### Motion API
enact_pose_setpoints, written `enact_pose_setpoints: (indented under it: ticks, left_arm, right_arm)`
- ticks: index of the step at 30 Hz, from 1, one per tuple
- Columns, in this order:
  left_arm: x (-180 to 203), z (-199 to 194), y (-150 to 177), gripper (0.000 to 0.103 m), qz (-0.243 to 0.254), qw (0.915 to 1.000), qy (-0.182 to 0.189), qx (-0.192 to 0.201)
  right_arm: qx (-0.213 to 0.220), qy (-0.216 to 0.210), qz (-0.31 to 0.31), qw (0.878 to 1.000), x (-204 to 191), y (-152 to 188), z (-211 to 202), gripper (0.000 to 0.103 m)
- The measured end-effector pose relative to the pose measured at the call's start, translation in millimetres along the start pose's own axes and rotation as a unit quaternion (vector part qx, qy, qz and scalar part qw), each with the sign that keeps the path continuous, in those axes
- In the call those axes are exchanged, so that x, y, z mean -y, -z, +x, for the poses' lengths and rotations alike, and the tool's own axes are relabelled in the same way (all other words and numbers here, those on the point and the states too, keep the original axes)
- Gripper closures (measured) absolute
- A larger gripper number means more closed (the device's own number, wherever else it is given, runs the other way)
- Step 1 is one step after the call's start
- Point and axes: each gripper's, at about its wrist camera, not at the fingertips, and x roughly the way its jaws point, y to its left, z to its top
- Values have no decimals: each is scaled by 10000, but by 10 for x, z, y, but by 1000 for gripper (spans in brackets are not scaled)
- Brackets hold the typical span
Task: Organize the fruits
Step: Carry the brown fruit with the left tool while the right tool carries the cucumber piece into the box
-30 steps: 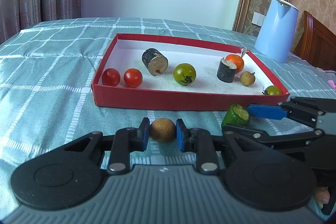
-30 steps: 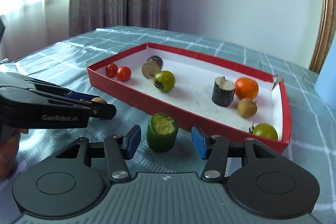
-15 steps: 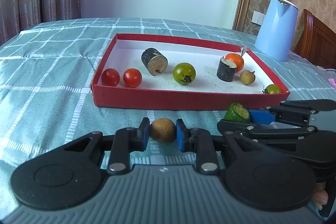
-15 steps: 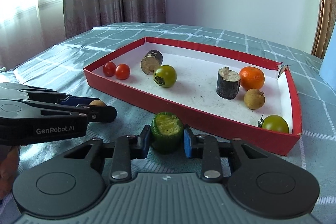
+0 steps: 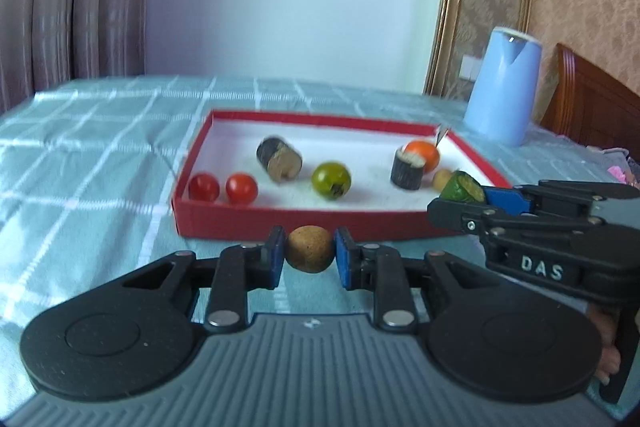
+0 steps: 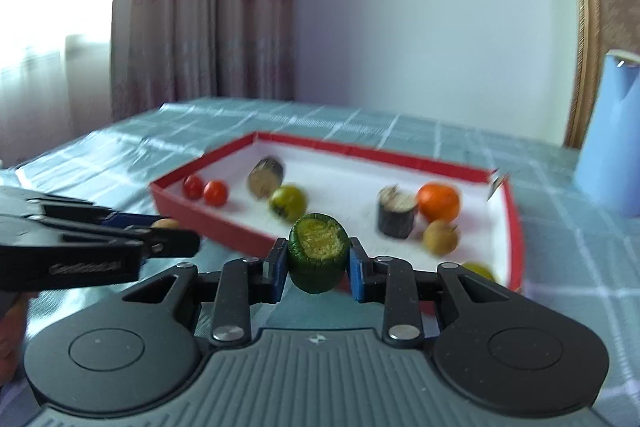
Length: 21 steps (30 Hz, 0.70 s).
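Note:
My left gripper [image 5: 310, 254] is shut on a small round brown fruit [image 5: 309, 249], held just in front of the red tray [image 5: 280, 221]. My right gripper [image 6: 318, 257] is shut on a green cut chunk [image 6: 319, 252] with a pale yellow top, raised before the tray's near wall [image 6: 240, 227]. In the left wrist view the green chunk [image 5: 462, 186] shows at the right gripper's tip. In the tray lie two red tomatoes [image 5: 223, 188], a green tomato [image 5: 331, 180], two dark cut cylinders [image 5: 279, 160], an orange [image 6: 438, 202] and a small brown fruit [image 6: 440, 236].
A light blue jug [image 5: 503, 85] stands on the checked teal tablecloth [image 5: 80, 155] behind the tray's right end. A wooden chair back [image 5: 592, 111] is at the far right. Curtains hang behind the table. Another green tomato [image 6: 478, 270] peeks out near the tray's right corner.
The right gripper closed on the green chunk and lifted it off the cloth. Both grippers rose and tilted up, and the left still holds the brown fruit.

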Motion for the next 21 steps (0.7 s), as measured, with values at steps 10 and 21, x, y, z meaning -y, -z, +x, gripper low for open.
enact_pose_setpoints:
  ticks: [10,21]
  left_arm:
    - [59,180,-318,79,37,9999,-110,5]
    - [47,725,-479,79,29,9979,-243,-599]
  right_arm:
    - [-222,174,166,9995,124,-193,272,73]
    - [-501,282,94,9983,126,-324,665,73]
